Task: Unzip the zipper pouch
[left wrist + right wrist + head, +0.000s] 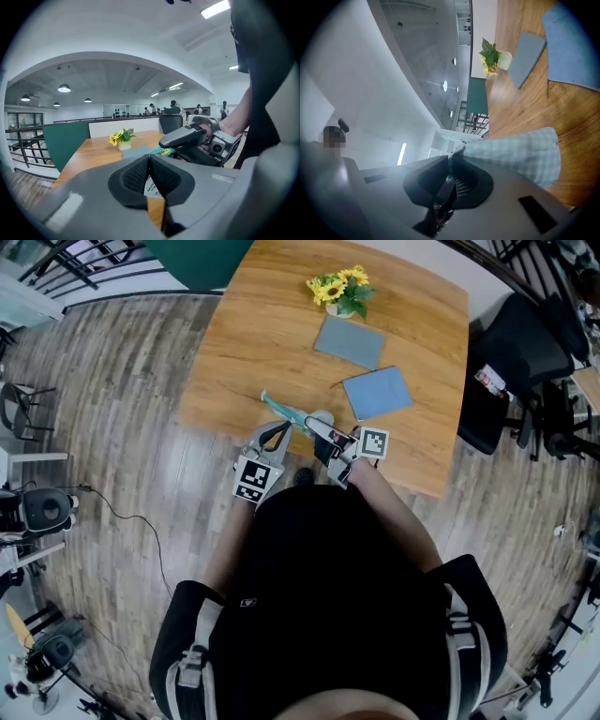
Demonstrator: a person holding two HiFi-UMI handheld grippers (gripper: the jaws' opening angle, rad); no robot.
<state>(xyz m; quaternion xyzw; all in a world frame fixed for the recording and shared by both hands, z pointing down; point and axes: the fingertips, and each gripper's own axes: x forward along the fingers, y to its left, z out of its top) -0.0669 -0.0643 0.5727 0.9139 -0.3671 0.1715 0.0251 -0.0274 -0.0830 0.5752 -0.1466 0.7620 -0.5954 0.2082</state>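
The zipper pouch point(284, 412) is light teal checked fabric, held just above the near edge of the wooden table point(234, 343). My left gripper point(276, 434) is shut on a white printed tag or edge of it point(151, 184), seen between the pads. My right gripper point(316, 428) is shut on the pouch's end, where a small teal zipper pull point(449, 178) sits between its pads; the checked fabric point(518, 157) spreads out to the right. In the left gripper view the right gripper point(171, 139) lies just ahead, over the pouch point(161, 151).
A small pot of yellow flowers point(339, 292) stands at the table's far side. A grey-blue flat pad point(350, 341) and a blue one point(377, 393) lie beyond the pouch. A black chair point(511, 362) stands to the right of the table.
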